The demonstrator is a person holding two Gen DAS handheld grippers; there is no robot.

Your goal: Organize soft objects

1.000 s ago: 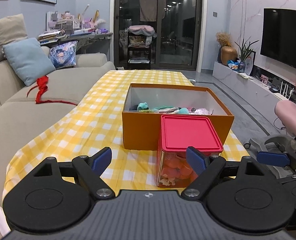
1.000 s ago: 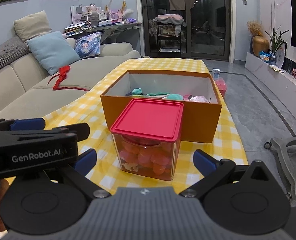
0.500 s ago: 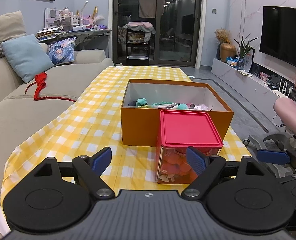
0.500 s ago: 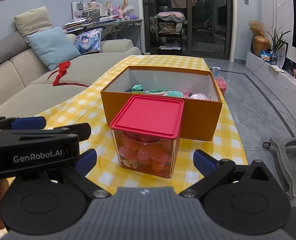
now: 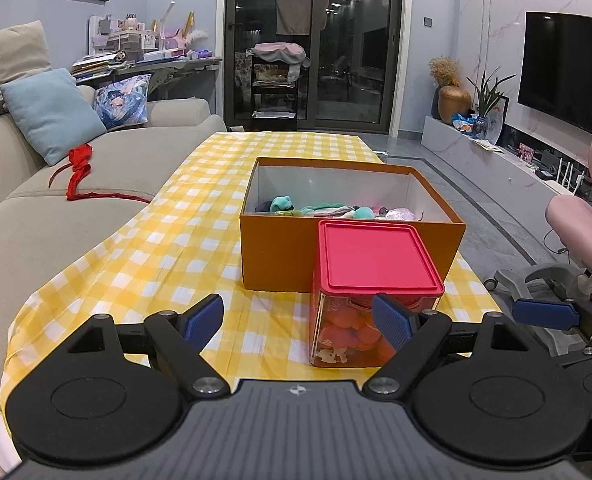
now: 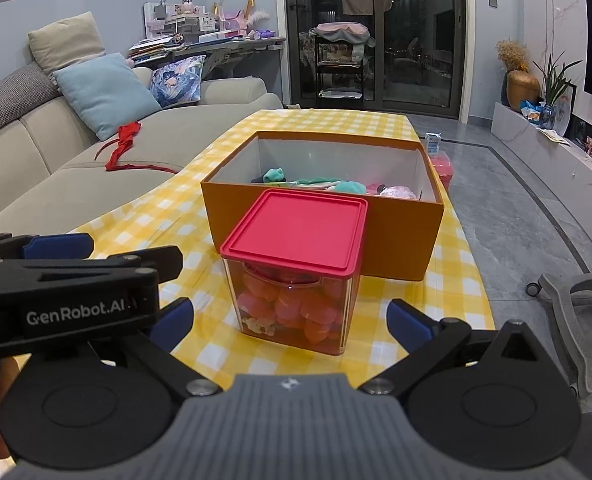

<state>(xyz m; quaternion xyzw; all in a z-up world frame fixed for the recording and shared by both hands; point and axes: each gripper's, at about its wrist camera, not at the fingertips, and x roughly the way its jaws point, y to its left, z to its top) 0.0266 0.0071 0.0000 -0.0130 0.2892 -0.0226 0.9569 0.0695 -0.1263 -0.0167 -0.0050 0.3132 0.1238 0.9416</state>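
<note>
Claws (image 5: pixel 298 316) (image 6: pixel 289 322) wide apart, empty.

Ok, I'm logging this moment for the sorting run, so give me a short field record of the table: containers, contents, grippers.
surface: table with yellow checked cloth
orange box: open, no lid on it, soft items inside
clear container: stands in front of the orange box, red lid on, pink-orange round pieces inside
left gripper: open, empty, short of the clear container
right gripper: open, empty, facing the clear container
touching anything: neither gripper
</note>
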